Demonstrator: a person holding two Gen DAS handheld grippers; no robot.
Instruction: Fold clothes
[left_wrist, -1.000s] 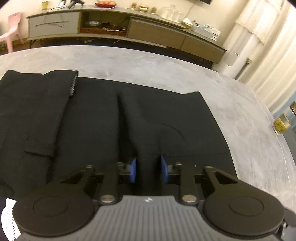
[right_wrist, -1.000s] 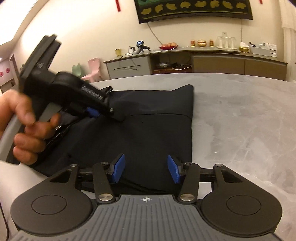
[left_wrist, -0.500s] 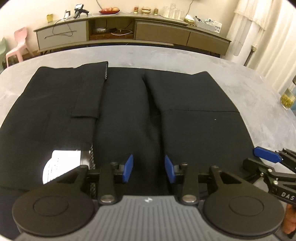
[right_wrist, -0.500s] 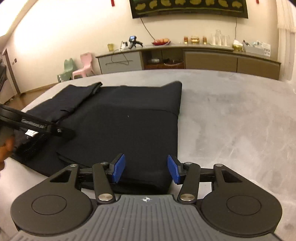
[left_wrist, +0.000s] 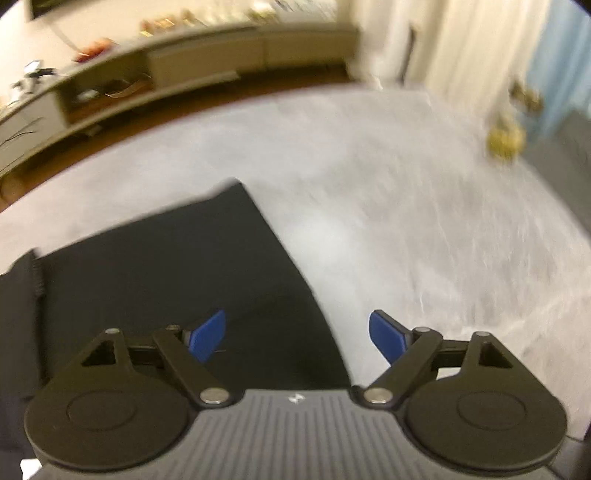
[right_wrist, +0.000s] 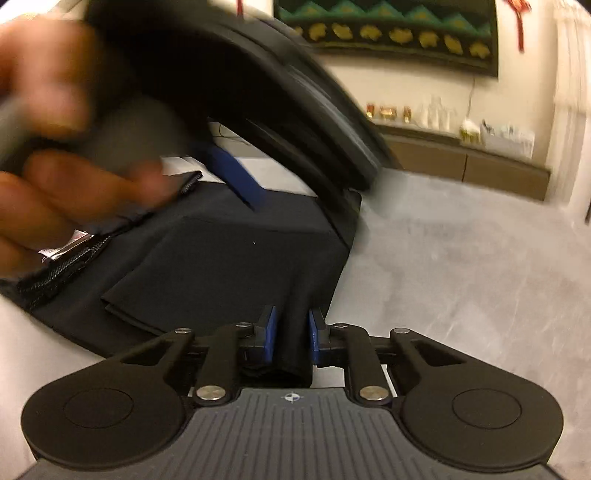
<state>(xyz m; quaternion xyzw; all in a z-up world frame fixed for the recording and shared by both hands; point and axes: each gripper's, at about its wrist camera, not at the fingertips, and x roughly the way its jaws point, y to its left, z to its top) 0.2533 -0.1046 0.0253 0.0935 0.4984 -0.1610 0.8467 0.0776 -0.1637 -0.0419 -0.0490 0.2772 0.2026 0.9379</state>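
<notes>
Black cloth, the garment (right_wrist: 229, 258), lay on the grey table (right_wrist: 461, 266), already doubled into layers with a zip (right_wrist: 55, 273) and a white label (right_wrist: 70, 240) showing at its left edge; its right edge ran clean along the bare tabletop. The right gripper (right_wrist: 291, 332) had its blue pads clenched on a bunched ridge of that cloth at the near hem, low to the table, probably so that the layers could be carried together and not slip apart; the fold rose from the jaws in a small tent, which suggested a slight lift. The left gripper (left_wrist: 295, 332) hung above the garment's right border with its jaws spread wide and nothing between them; one pad sat over the cloth (left_wrist: 166, 280), the other over the table (left_wrist: 406, 221), as if straddling the edge to take it. Seen from the right wrist, the hand (right_wrist: 55, 147) holding that tool loomed close and blurred, so its exact height could not be told. Blur in both views fitted quick motion; how many folds remained could not be judged.
</notes>
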